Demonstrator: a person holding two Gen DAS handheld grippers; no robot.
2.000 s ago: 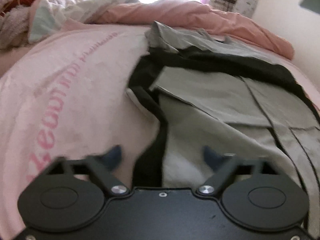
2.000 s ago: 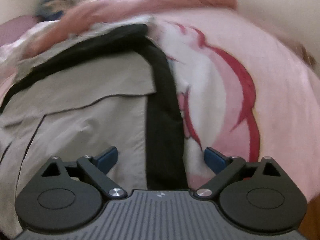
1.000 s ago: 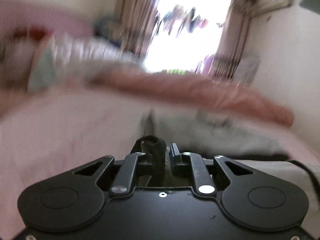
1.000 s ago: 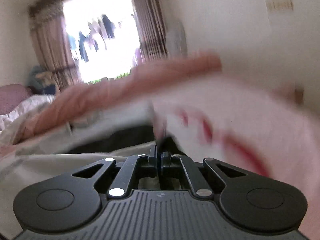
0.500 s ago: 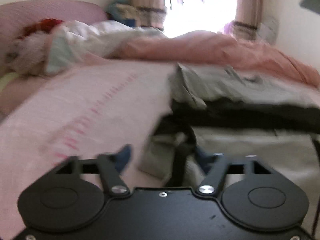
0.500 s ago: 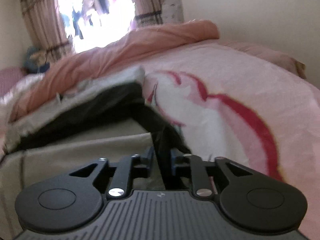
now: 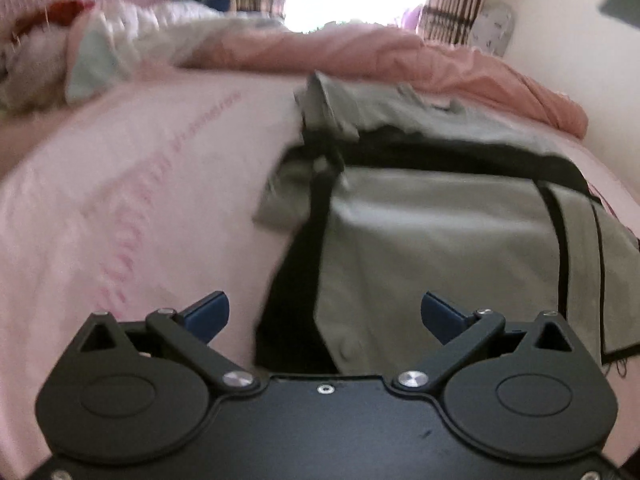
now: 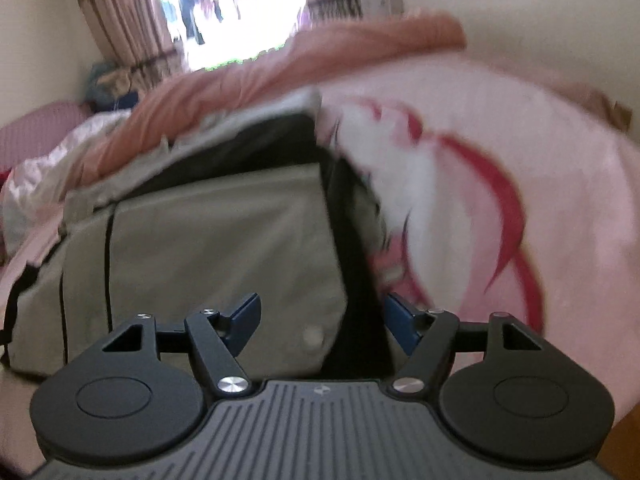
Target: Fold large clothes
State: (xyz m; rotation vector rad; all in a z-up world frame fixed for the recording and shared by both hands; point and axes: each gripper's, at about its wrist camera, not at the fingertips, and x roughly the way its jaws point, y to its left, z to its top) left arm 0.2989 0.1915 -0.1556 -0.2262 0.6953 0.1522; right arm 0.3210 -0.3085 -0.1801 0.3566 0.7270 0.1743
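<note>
A large grey garment with black trim (image 7: 432, 232) lies folded on the pink bed; it also shows in the right wrist view (image 8: 216, 240). My left gripper (image 7: 324, 314) is open and empty just above the garment's near left edge, over its black band. My right gripper (image 8: 322, 318) is open and empty above the garment's near right edge, straddling the black side strip.
The pink bedsheet (image 7: 132, 208) spreads to the left, with a red-and-white print (image 8: 460, 184) on the right. A bunched salmon quilt (image 7: 400, 56) lies behind the garment. Pillows and loose bedding (image 7: 100, 44) sit far left. A wall stands at the right (image 8: 540, 20).
Both grippers were shut on the garment's near edge and carried it forward, folding it over. They have since opened, released the cloth and drawn back toward the near edge.
</note>
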